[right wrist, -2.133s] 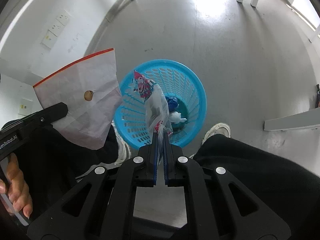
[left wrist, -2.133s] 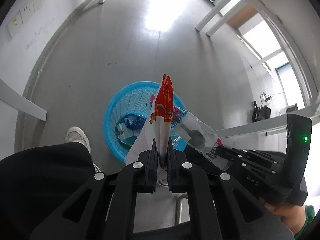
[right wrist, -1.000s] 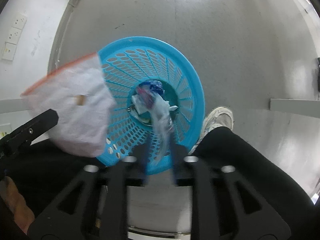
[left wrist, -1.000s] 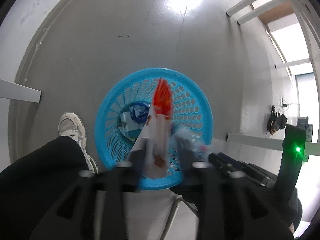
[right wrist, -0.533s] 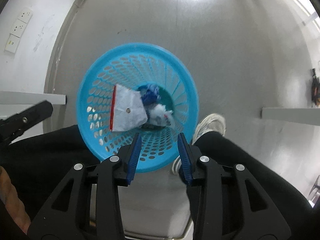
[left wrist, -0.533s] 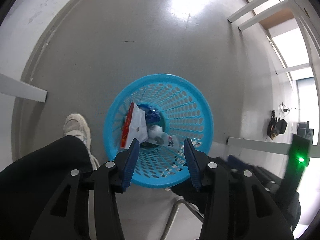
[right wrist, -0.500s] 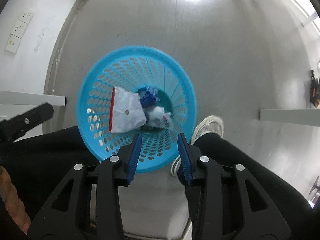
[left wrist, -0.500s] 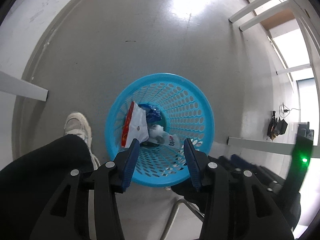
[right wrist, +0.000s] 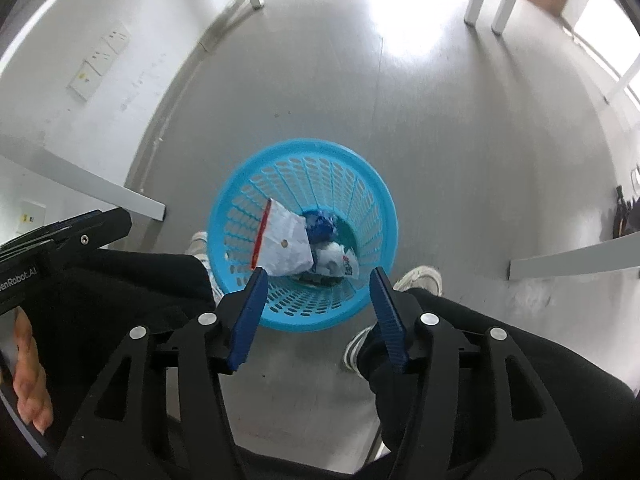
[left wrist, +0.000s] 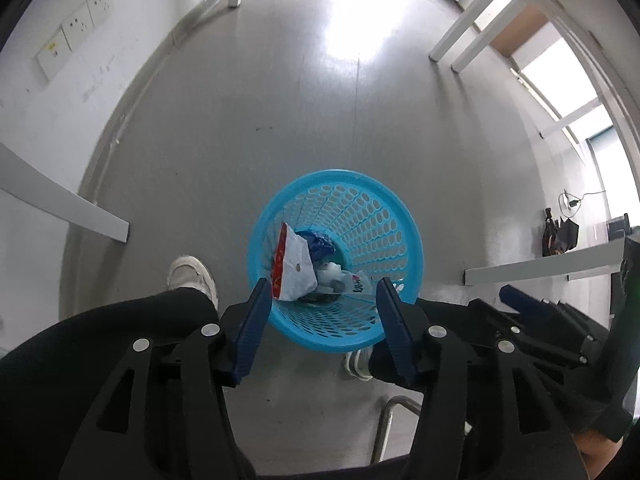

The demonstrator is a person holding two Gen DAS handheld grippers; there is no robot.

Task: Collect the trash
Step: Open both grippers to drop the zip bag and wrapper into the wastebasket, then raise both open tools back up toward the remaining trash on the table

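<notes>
Left gripper (left wrist: 320, 300) and right gripper (right wrist: 316, 292), jaws just opened wider and released, nothing between them, above the blue basket (right wrist: 376, 200) on the grey floor (right wrist: 460, 120). White red-edged bag (right wrist: 286, 246) lies inside against the basket's left wall, beside crumpled wrappers (right wrist: 334, 262).

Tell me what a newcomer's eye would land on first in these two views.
The bright blue basket on the grey floor, mid-frame in both views, stands out first. Inside it a white bag with a red strip leans against the left wall, beside crumpled wrappers at the bottom. Nearer the camera, the left hand-held gripper and right hand-held gripper hang open and empty above the rim.
</notes>
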